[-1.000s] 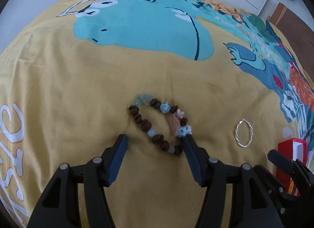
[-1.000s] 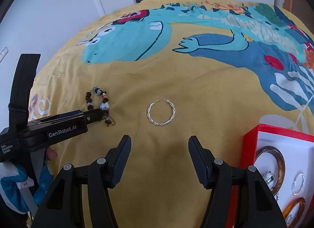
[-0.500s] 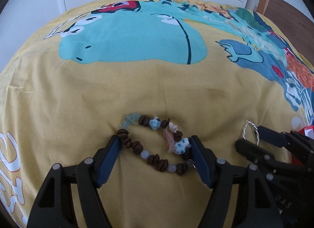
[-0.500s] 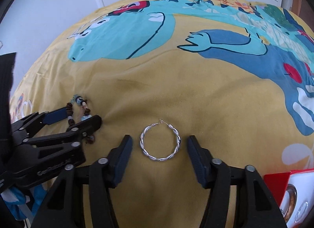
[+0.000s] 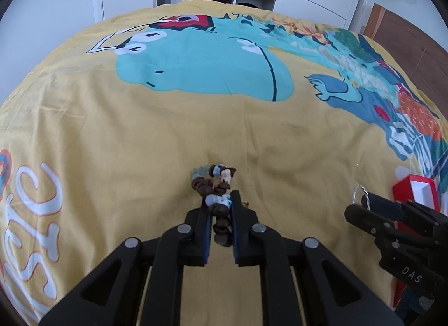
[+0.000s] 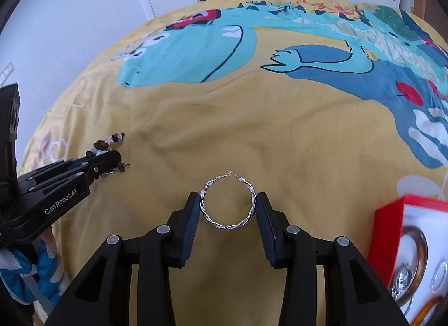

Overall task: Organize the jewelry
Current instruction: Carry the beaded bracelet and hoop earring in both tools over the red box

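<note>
Two grippers picking jewelry off a yellow bedspread [image 5: 140, 135].
Left gripper [image 5: 221, 208] clenches the bracelet [image 5: 215, 188]; right gripper [image 6: 227, 208], released, straddles the hoop earring [image 6: 228, 204]: squeeze gently, lift straight.

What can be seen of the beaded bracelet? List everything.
The beaded bracelet is a strand of dark brown, coffee-bean-like beads mixed with pale blue beads, a cream charm and a frosted greenish bead at its far end. It is bunched into a narrow clump, pinched between the blue pads of the left gripper, which is shut on it. Its far end rests on the yellow bedspread. In the right wrist view a few beads show past the gripper's fingertips, with a small metal ring trailing on the fabric.
</note>
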A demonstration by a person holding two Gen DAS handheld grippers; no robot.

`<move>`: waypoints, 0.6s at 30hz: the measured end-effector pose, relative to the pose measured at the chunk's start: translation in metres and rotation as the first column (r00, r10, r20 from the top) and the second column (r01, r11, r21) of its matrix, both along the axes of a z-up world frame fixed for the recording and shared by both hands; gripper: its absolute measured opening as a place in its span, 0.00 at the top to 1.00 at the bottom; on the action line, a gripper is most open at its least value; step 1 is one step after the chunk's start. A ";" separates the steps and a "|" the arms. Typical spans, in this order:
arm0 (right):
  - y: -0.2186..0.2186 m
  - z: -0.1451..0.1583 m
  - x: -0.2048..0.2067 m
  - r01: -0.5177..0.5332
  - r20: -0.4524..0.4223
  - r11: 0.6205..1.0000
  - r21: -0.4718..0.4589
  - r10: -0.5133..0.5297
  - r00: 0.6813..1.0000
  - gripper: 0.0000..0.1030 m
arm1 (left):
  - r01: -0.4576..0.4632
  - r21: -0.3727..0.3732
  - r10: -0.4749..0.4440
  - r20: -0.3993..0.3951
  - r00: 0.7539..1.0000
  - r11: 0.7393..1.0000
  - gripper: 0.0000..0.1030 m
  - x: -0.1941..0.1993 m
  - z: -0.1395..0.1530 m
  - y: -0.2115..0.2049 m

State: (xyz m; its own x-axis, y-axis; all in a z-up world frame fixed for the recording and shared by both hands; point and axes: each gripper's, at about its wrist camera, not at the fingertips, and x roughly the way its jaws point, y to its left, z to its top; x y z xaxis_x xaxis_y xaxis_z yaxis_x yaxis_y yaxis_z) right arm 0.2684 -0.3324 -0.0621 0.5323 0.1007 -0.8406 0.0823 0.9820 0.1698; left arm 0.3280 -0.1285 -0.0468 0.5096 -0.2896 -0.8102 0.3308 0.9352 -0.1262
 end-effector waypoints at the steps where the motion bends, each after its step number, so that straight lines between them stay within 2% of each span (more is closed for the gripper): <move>1: 0.002 0.004 -0.005 0.000 0.008 1.000 0.008 0.000 1.000 0.61 | 0.000 -0.008 0.000 0.002 1.000 1.000 0.90 -0.006 0.005 0.004; 10: 0.025 0.050 -0.060 0.003 0.061 0.999 0.049 -0.006 0.998 0.61 | 0.022 -0.038 -0.020 0.041 0.999 0.999 0.90 -0.066 0.057 0.025; 18: 0.035 0.084 -0.115 0.017 0.094 0.999 0.048 -0.021 0.995 0.61 | 0.046 -0.073 -0.041 0.070 0.997 0.996 0.90 -0.125 0.096 0.041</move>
State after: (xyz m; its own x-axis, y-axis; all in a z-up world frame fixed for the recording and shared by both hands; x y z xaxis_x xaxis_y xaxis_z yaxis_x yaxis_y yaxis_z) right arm 0.1530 -0.2971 0.0218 0.6114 0.1283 -0.7808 0.0821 0.9711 0.2239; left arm 0.2029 -0.0877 0.0491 0.5487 -0.3710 -0.7492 0.3811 0.9086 -0.1709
